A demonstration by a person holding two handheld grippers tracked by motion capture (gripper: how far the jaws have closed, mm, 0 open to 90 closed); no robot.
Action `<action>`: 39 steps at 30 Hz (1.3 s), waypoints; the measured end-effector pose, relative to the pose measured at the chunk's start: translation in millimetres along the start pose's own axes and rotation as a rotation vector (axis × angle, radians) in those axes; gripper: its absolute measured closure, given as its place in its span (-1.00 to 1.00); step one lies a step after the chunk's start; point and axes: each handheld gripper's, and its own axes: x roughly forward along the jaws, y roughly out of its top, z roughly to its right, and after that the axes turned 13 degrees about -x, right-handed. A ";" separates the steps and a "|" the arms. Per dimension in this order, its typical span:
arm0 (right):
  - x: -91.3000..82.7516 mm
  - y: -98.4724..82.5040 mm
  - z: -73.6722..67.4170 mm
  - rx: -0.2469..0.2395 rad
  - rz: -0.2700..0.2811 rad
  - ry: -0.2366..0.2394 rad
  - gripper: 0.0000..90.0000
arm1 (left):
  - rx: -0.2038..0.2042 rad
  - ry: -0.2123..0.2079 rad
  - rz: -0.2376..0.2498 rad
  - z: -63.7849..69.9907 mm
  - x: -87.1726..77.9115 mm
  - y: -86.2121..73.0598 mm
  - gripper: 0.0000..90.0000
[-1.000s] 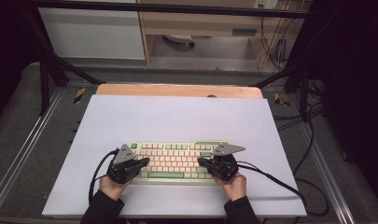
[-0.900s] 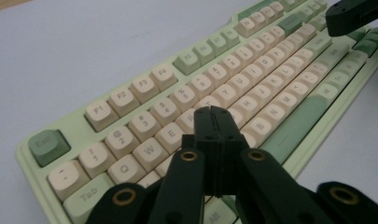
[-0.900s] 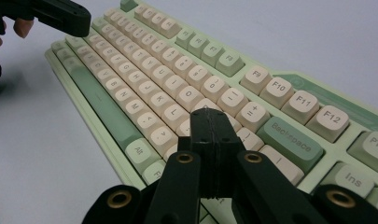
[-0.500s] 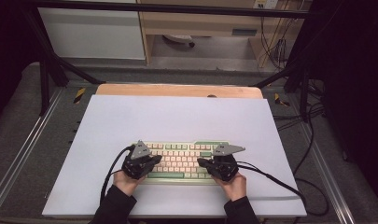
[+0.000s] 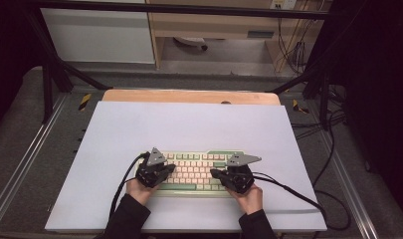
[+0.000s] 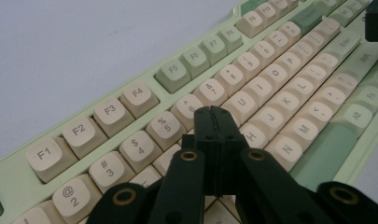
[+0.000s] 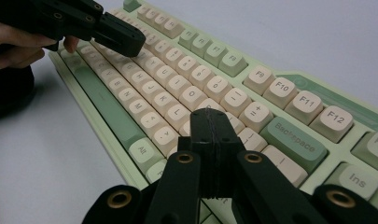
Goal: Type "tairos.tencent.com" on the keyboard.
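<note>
A pale green keyboard (image 5: 194,172) with cream keys lies near the front of the white mat (image 5: 189,124). My left gripper (image 5: 169,168) is shut over the keyboard's left half. In the left gripper view its closed tips (image 6: 213,113) hover by the 5 and 6 keys (image 6: 164,125) with nothing between them. My right gripper (image 5: 215,173) is shut over the right half. Its tips (image 7: 210,114) sit near the green Backspace key (image 7: 294,136), also holding nothing. Whether either tip touches a key I cannot tell. The left gripper (image 7: 130,43) shows far off in the right gripper view.
The mat covers a wooden table (image 5: 189,96) inside a metal frame. Black cables (image 5: 298,191) trail from both grippers over the mat's front. More cables lie on the floor at the right (image 5: 333,124). Bare mat stretches behind the keyboard.
My left gripper has slid to the right, from the keyboard's left end to over its left-hand keys. The right gripper and the keyboard have stayed put.
</note>
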 end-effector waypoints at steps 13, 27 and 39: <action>-0.5 0.1 -0.2 0.000 0.001 0.000 1.00 | 0.006 0.007 -0.018 -0.6 5.0 -0.9 1.00; -1.1 0.2 -0.1 -0.001 0.000 -0.002 1.00 | 0.022 -0.015 0.025 0.0 -16.0 0.2 1.00; -1.1 0.2 -0.6 -0.002 -0.002 -0.001 1.00 | -0.001 -0.006 0.048 -14.7 -33.7 -8.1 1.00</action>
